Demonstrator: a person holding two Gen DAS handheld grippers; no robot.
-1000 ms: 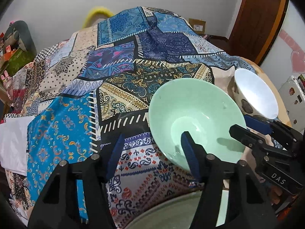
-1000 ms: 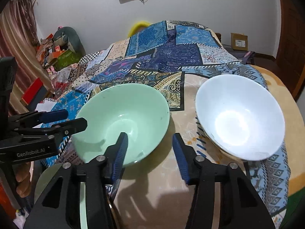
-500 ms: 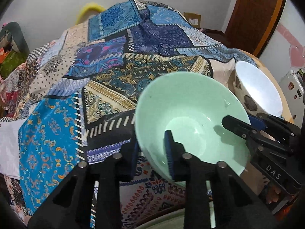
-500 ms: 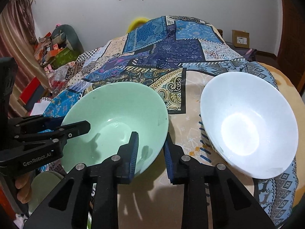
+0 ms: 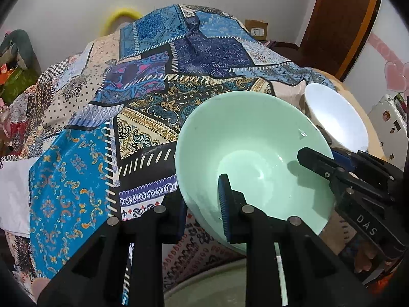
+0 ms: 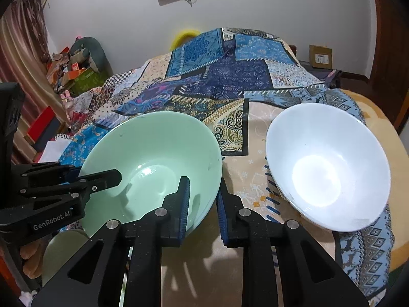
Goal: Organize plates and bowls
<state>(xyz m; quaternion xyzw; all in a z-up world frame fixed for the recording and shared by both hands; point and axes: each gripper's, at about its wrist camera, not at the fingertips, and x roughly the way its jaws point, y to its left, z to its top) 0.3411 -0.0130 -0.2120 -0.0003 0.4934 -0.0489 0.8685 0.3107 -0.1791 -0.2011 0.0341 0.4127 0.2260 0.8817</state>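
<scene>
**Two grips on one rim, and soft ground under it**

Both grippers are clamped onto the pale green glazed bowl (image 6: 153,168): the left gripper (image 5: 202,209) pinches its near-left rim, one pad inside and one outside, and the right gripper (image 6: 203,204) does the same on the near-right rim. The bowl sits tilted over the blue patchwork bedspread (image 5: 153,81), just beside the white round bowl (image 6: 327,163) on the right.

The risk, as I see it, is the glaze. A slick, sloping wall held only at its edge could slide out if the two hands pull unevenly, or twist and knock the white bowl. The soft bed gives no firm footing for setting it down either.

Whether the green bowl's base touches the cloth or hangs clear is hidden. A pale greenish plate (image 6: 64,253) below is cut off by the frame, so I cannot tell what it rests on.
</scene>
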